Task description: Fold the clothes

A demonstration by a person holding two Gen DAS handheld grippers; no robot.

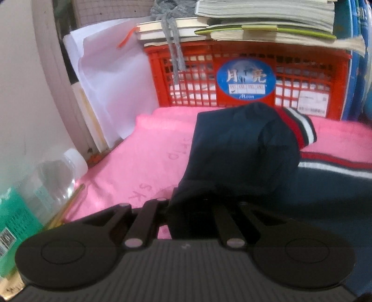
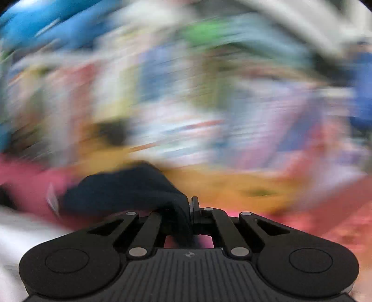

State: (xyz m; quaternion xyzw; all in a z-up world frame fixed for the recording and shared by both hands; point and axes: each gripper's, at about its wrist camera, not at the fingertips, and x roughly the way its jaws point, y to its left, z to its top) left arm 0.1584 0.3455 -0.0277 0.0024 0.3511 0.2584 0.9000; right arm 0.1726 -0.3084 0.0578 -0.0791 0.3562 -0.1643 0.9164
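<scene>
Navy garment pinched by both tongs, left and right; striped cuff points far-right

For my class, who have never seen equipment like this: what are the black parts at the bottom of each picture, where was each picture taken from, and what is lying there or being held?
There is no robot. A person holds a two-finger gripper in each hand, and a wide-angle camera on each looks forward along its fingers.

The sharp picture comes from the left gripper, which is shut on a navy garment with red and white striped trim. The garment lies on a pink cloth. Behind stand a red crate with books on top; a clear bottle lies at the left.

The smeared picture comes from the right gripper, blurred by motion. It too pinches navy fabric; nothing behind it can be made out.
</scene>
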